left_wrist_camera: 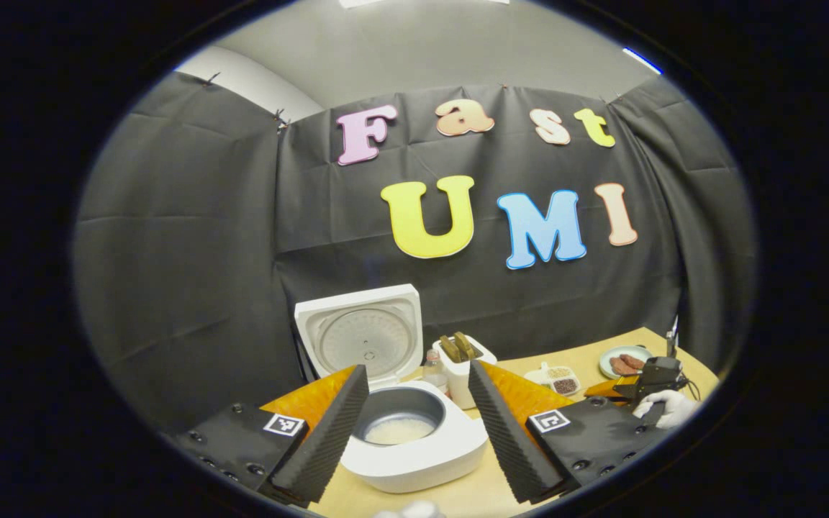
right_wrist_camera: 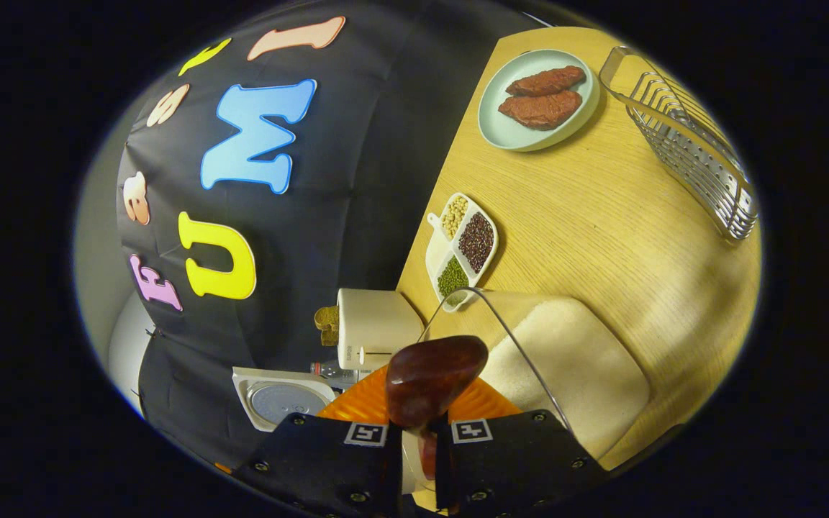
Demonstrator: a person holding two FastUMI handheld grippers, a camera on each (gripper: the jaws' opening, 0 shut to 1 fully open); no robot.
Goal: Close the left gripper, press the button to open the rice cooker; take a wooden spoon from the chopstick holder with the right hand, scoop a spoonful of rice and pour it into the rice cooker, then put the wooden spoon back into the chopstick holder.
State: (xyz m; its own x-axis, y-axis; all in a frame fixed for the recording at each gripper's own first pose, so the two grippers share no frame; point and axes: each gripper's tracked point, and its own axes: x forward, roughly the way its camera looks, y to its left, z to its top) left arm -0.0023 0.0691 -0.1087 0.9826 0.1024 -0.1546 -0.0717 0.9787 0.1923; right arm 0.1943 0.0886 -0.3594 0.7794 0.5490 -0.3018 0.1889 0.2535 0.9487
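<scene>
- left gripper (left_wrist_camera: 418, 424): jaws spread wide, fingers splayed to either side, nothing between them, level and facing forward
- right gripper (right_wrist_camera: 418, 450): fingers drawn close together, clamped on a wooden spoon (right_wrist_camera: 432, 378) handle, rolled sideways
- right gripper also seen far off in left gripper view, held by a gloved hand (left_wrist_camera: 663, 408)

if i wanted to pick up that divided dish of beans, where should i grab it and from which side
Take the divided dish by its small tab handle at the end nearest the booth wall, or pinch a long rim from above. It lies flat on the table, low and shallow, so a top-down approach likely suits. Its sides look clear; the plate of meat sits well apart.
</scene>
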